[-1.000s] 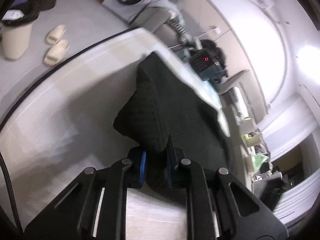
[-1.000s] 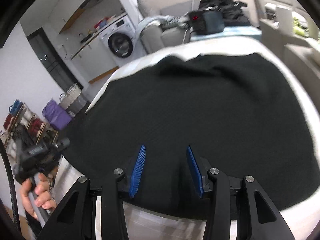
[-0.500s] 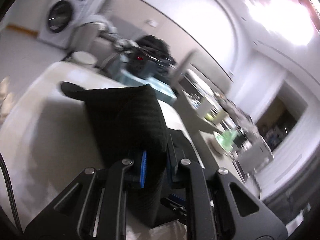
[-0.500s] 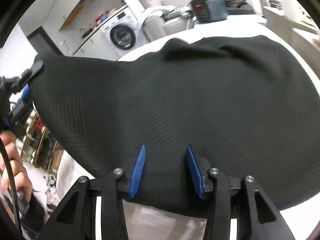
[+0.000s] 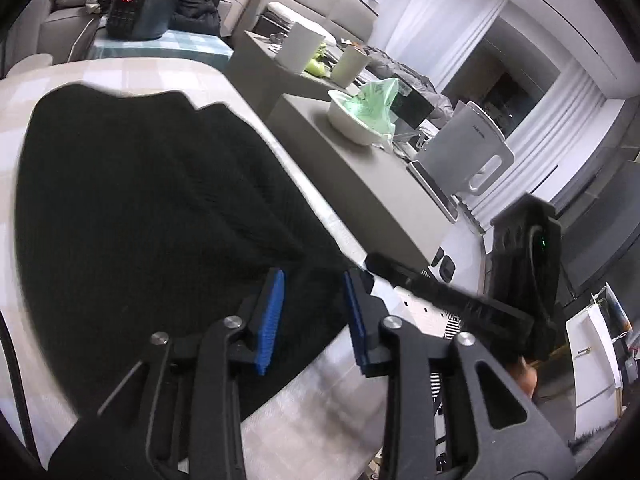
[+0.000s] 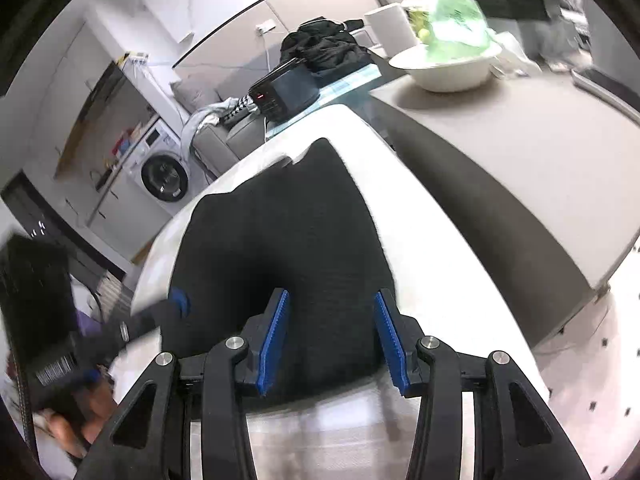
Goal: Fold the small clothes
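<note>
Living room with a washing machine [image 6: 165,174] by the far wall and a sofa behind. In front, a white desk [image 5: 160,70] with a faint check pattern, carrying a black knitted garment [image 5: 140,208]. Garment folded over on itself, lying flat along the desk's right edge and reaching toward the far edge, with a notched outline at its far end. Beside the desk's right edge, a grey counter [image 5: 360,168] bearing a white bowl [image 5: 352,124] with a green plastic bag [image 5: 380,100] in it, two white cups and a white appliance [image 5: 464,156]. Beyond the far edge, a dark device with a red display [image 5: 136,12] and a heap of dark clothes.

Left gripper [image 5: 314,312] over the garment's near right corner, jaws opening, blue pads clear of the cloth, fabric showing below the gap. Right gripper [image 6: 332,332] over the garment's near edge, jaws parted to a moderate width, nothing pinched, knit visible between and beneath them. Each gripper partly visible in the other's view, blurred, with a hand on its handle.
</note>
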`<state>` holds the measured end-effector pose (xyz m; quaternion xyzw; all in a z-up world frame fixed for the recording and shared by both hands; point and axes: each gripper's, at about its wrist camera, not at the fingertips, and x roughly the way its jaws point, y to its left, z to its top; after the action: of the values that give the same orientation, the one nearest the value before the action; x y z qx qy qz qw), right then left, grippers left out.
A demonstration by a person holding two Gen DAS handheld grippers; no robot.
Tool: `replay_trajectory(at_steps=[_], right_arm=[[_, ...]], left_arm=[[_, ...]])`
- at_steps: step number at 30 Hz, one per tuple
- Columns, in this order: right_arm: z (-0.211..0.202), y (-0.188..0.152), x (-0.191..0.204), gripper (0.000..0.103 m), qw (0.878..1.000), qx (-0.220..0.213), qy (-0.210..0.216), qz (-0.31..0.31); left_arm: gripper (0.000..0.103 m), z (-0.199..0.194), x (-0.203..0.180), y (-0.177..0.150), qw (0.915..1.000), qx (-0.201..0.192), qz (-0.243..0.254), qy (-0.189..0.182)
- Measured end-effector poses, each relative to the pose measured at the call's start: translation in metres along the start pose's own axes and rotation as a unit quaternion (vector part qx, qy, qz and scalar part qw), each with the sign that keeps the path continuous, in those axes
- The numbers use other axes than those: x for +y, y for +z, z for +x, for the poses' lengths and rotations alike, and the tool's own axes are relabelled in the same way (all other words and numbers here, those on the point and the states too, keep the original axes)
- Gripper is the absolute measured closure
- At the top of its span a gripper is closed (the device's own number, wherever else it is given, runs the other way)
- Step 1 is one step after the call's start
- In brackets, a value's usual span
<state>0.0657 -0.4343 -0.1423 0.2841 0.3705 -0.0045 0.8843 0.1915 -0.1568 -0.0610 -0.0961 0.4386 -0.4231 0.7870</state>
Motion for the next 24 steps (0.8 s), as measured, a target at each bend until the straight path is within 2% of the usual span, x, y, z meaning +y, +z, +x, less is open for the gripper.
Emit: replay_trajectory(at_steps=[2, 4, 11, 16, 18, 19, 21, 24], right_arm=[[0.003, 0.000, -0.002, 0.052, 1.000, 0.010, 0.021, 0.004], [0.003, 0.000, -0.008, 0.045, 0.999, 0.021, 0.042, 0.001], [0.038, 0.002, 0.005, 0.045, 0.996, 0.077, 0.038, -0.017], [0.047, 0.005, 0.003, 0.042, 0.995, 0.088, 0.047, 0.016], [0.048, 0.003, 0.014, 0.060, 0.996, 0.085, 0.033, 0.000], [0.049, 0.002, 0.022, 0.081, 0.996, 0.083, 0.025, -0.016], [0.047, 0.003, 0.036, 0.090, 0.996, 0.078, 0.016, -0.042], [0.010, 0.012, 0.052, 0.092, 0.997, 0.008, 0.031, -0.077]], left_arm=[[0.054, -0.013, 0.009, -0.004, 0.9997, -0.016, -0.007, 0.019], [0.045, -0.027, 0.020, -0.011, 0.9983, -0.039, -0.020, 0.038], [0.044, -0.065, 0.074, -0.026, 0.9899, -0.059, -0.078, 0.103], [0.044, -0.078, 0.106, -0.043, 0.9847, -0.056, -0.109, 0.124], [0.044, -0.080, 0.116, -0.049, 0.9837, -0.055, -0.117, 0.125], [0.044, -0.084, 0.120, -0.053, 0.9831, -0.057, -0.117, 0.129], [0.044, -0.090, 0.125, -0.058, 0.9816, -0.062, -0.118, 0.137], [0.044, -0.097, 0.129, -0.061, 0.9796, -0.073, -0.123, 0.141]])
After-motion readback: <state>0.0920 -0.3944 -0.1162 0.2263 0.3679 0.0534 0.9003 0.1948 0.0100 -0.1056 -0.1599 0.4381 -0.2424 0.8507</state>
